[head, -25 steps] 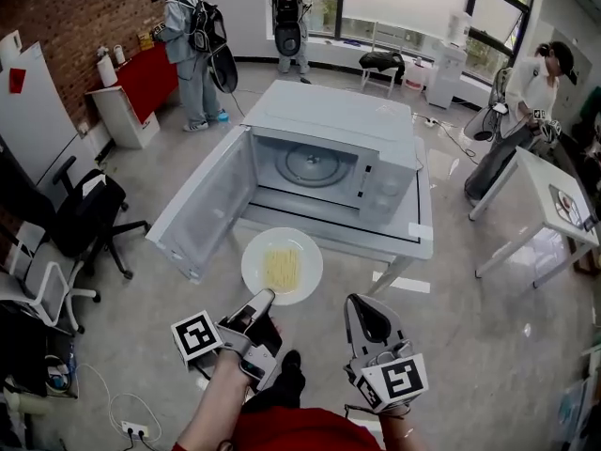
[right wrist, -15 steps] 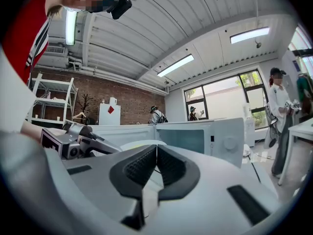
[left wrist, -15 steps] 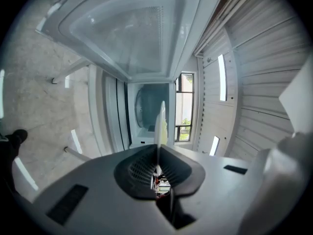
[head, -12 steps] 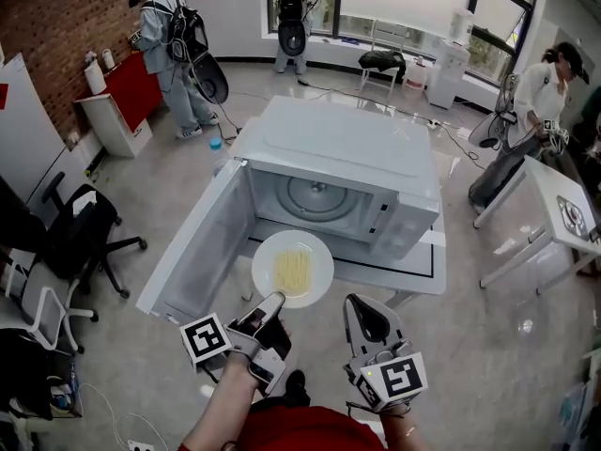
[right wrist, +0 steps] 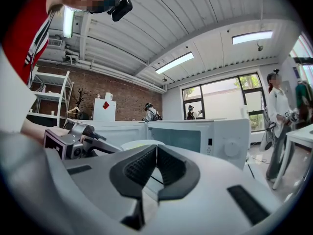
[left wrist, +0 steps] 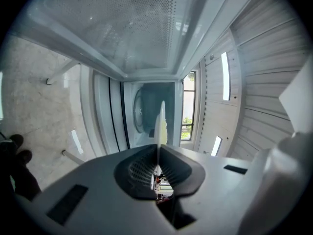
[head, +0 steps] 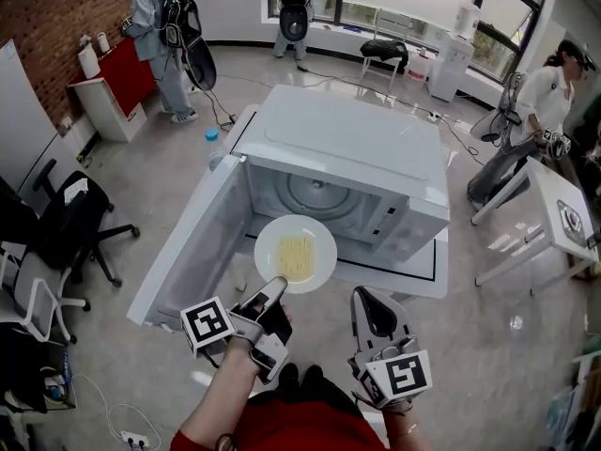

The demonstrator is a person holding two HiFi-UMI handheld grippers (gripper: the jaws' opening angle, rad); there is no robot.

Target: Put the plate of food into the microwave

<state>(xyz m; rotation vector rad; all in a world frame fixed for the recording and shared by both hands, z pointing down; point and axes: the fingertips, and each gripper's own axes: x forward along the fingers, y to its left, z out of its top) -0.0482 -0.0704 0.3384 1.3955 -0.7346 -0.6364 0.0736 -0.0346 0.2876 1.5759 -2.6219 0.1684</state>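
Observation:
A white plate [head: 295, 253] with pale yellow noodles hangs level at the mouth of the open white microwave [head: 349, 163]. My left gripper [head: 275, 290] is shut on the plate's near rim. In the left gripper view the plate [left wrist: 160, 124] stands edge-on between the pads, with the oven cavity and its glass turntable [left wrist: 139, 109] straight ahead. My right gripper [head: 368, 314] hovers to the right of the plate, shut with nothing in it. In the right gripper view the closed tips [right wrist: 156, 156] point at the microwave's control panel [right wrist: 230, 137].
The microwave door [head: 192, 247] swings open to the left, beside the plate's path. The oven sits on a low white table [head: 413, 275]. Several people stand around the room; an office chair [head: 66, 228] is at the left and another white table [head: 563, 214] at the right.
Both grippers and the plate have moved forward toward the microwave. The plate, which hung in front of the table edge, now sits at the cavity opening.

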